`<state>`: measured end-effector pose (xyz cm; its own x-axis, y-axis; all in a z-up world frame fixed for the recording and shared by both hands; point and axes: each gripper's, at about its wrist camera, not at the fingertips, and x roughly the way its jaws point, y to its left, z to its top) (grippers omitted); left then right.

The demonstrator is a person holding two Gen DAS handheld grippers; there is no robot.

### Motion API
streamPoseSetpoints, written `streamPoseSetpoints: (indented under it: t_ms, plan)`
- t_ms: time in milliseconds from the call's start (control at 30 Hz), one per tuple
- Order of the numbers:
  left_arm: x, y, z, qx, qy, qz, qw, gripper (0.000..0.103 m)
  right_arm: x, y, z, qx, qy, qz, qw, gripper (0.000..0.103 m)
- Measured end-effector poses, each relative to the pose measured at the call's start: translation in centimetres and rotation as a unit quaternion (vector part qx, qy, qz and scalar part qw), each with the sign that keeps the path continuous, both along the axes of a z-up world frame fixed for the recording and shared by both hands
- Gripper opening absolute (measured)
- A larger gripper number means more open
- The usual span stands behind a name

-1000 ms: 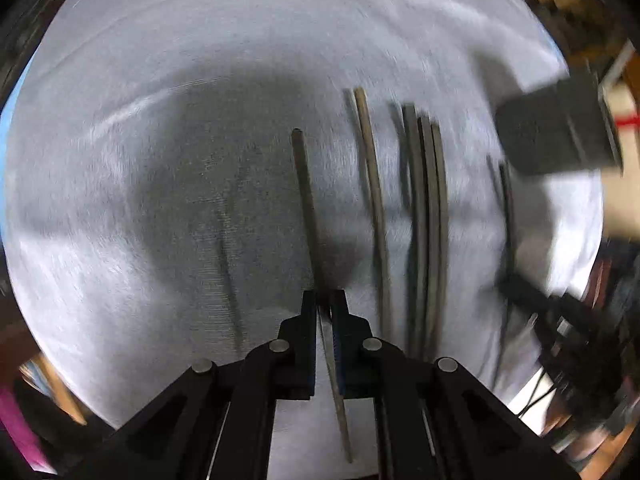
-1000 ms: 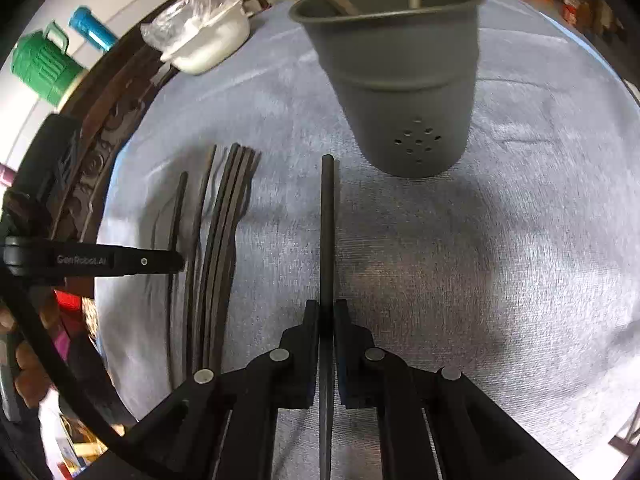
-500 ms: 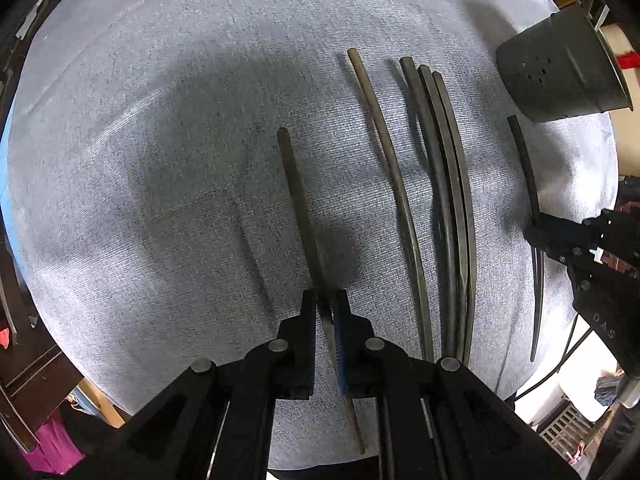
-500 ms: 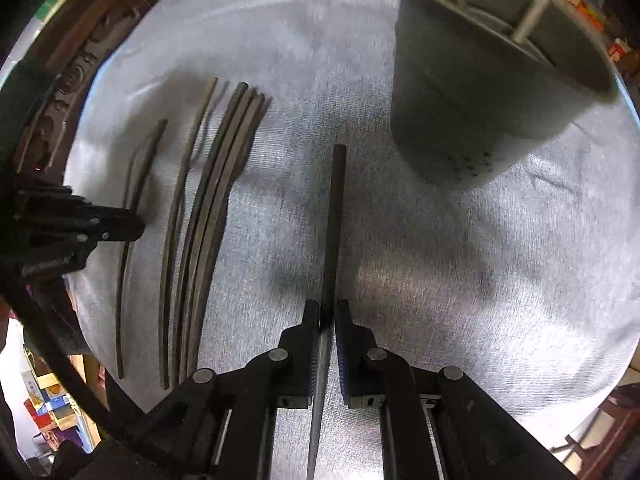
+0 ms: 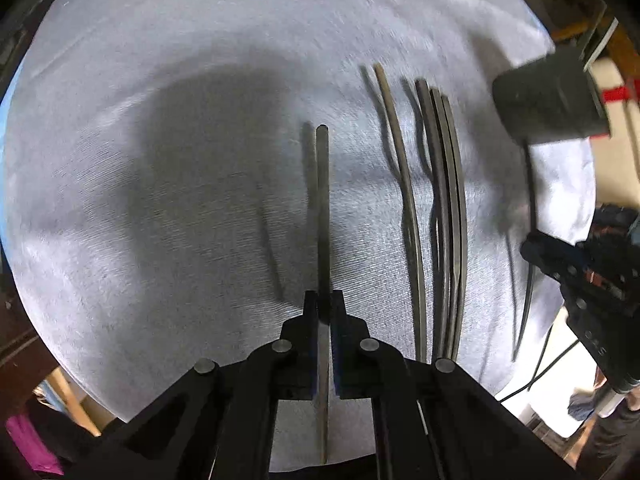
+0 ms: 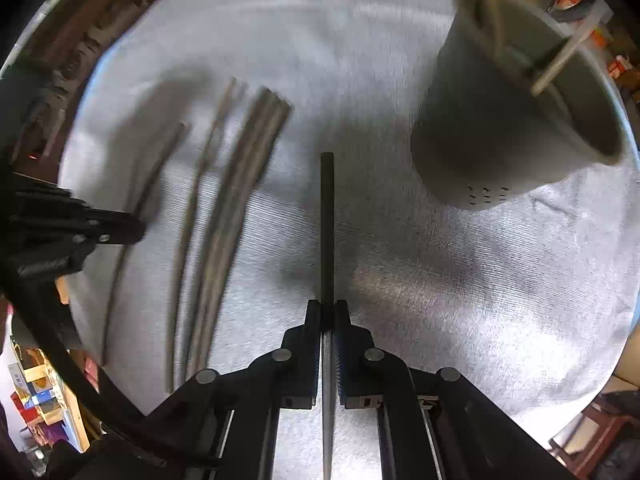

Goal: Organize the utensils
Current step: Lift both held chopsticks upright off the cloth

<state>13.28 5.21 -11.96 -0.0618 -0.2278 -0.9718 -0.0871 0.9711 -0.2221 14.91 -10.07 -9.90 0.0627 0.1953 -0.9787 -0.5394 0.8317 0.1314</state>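
We have one chopstick clamped in the right gripper, its long axis pointing straight ahead; the grey holder lies ahead and to its right (nearer this arm). The left gripper grips another chopstick above the worktop.

Open grey-clothed worktop lies left of the row of dark loose chopsticks; the grey perforated utensil holder blocks the far right.
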Motion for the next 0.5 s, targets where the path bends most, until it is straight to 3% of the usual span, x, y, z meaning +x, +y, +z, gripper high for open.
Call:
streamPoseSetpoints:
  t_ms: [167,267,400,500]
  plan:
    - [-1.1,2.5,3.2,-0.031,-0.059,0.05,0.9965,0.005,-0.8,-1.0,3.5,0.062,-0.056,-0.031,0.996,0.007]
    - [-2.1,3.7,6.0,-0.033,-0.12,0.079,0.9891,0.005,-1.4,-1.9,5.5,0.096,-0.096,-0.051,0.989,0.007]
    - [-4.1,4.9,9.5,-0.006,-0.221,0.13,0.9666,0.005,-2.4,-4.4,7.1,0.145,-0.165,-0.094,0.971,0.007]
    - [-5.7,5.2,10.8,0.018,-0.291,0.165,0.9421,0.005,-3.5,-5.5,8.1,0.167,-0.222,-0.125,0.952,0.007]
